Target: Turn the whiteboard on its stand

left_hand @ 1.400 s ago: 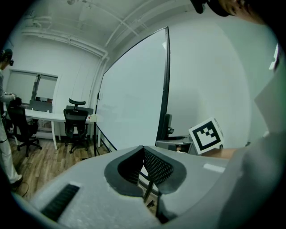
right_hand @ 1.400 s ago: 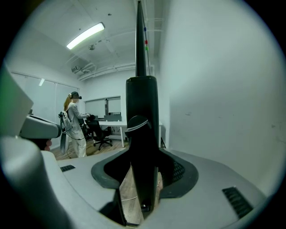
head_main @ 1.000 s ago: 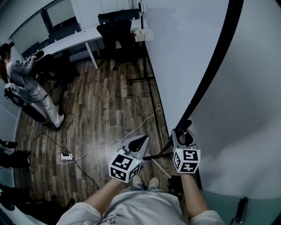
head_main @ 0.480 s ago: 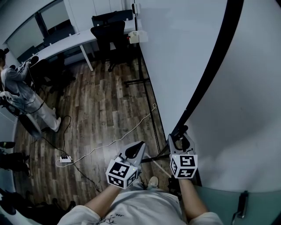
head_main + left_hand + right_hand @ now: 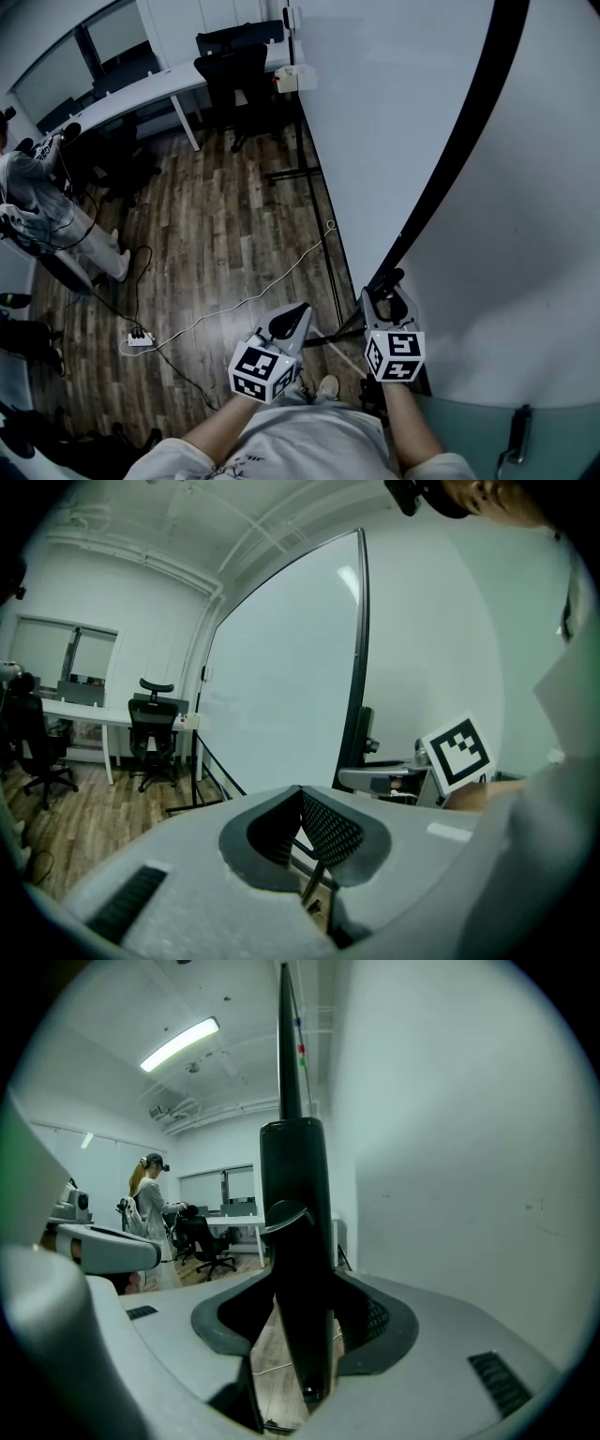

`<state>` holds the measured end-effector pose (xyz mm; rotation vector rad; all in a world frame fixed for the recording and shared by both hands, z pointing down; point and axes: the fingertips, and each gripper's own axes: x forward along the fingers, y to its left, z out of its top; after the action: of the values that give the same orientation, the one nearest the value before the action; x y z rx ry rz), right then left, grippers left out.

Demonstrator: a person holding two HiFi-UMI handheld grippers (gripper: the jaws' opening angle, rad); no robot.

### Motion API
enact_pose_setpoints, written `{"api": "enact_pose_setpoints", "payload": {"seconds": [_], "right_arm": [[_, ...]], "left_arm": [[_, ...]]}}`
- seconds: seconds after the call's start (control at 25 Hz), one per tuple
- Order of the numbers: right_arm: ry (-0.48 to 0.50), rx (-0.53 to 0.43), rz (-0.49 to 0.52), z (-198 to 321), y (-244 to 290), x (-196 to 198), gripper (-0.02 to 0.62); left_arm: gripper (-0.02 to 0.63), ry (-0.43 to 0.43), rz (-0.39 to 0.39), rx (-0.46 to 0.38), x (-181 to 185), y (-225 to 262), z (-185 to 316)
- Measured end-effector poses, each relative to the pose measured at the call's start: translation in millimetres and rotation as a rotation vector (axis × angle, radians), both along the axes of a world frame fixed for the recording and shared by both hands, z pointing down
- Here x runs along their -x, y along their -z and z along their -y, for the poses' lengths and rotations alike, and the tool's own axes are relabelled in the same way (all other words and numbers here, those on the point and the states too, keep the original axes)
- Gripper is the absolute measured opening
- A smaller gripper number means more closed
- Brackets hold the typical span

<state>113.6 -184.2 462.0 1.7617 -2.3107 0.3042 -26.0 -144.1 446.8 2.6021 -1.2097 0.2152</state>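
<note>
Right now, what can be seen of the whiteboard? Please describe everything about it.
The whiteboard is a large, blank white panel in a thin black frame, standing upright on a black stand whose feet rest on the wood floor. The right gripper is shut on its near vertical edge; the left gripper is shut on nothing, apart from the board.

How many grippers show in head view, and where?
2. The left gripper hangs over the brown wooden floor, jaws together, empty. The right gripper has its jaws clamped on the black frame of the large white whiteboard. None hidden.
</note>
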Motion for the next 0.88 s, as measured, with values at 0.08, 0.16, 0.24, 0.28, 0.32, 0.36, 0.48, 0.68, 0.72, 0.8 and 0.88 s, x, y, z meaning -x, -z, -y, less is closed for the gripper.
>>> {"api": "enact_pose_setpoints", "payload": {"seconds": [0.08,0.16,0.24,0.28,0.32,0.36,0.48,0.68,0.72,0.8,0.88], "right_arm": [[-0.012,0.016,0.003,-4,-3,-1,0.195],[-0.027,0.022,-0.004,-10,-2,-1,0.195],[-0.038,0.027,-0.005,-16,1,-1,0.195],[-0.04,0.03,-0.005,-20,2,-1,0.195],[-0.042,0.031,-0.005,-23,3,-1,0.193],[-0.044,0.03,-0.006,-27,3,-1,0.193],[-0.042,0.03,0.006,-40,3,6,0.134],[-0.004,0.058,0.011,-51,-3,25,0.035],[0.004,0.061,0.01,-53,-4,28,0.027],[0.02,0.066,0.012,-55,-5,35,0.015],[0.04,0.069,0.018,-58,-5,42,0.009]], "left_arm": [[0.009,-0.008,0.001,-0.004,-2,-1,-1],[0.009,-0.012,-0.003,-0.004,-1,1,-2],[0.009,-0.017,-0.008,-0.002,-1,4,-2],[0.009,-0.02,-0.008,-0.002,-2,5,-2],[0.009,-0.024,-0.005,-0.003,-3,5,-3],[0.009,-0.03,-0.001,-0.005,-5,4,-4],[0.009,-0.045,0.002,-0.007,-8,4,-8],[0.009,-0.043,0.015,-0.015,-10,3,-13],[0.009,-0.045,0.017,-0.016,-10,2,-14],[0.009,-0.047,0.014,-0.01,-12,0,-16],[0.009,-0.045,0.009,-0.003,-11,-1,-17]]}}
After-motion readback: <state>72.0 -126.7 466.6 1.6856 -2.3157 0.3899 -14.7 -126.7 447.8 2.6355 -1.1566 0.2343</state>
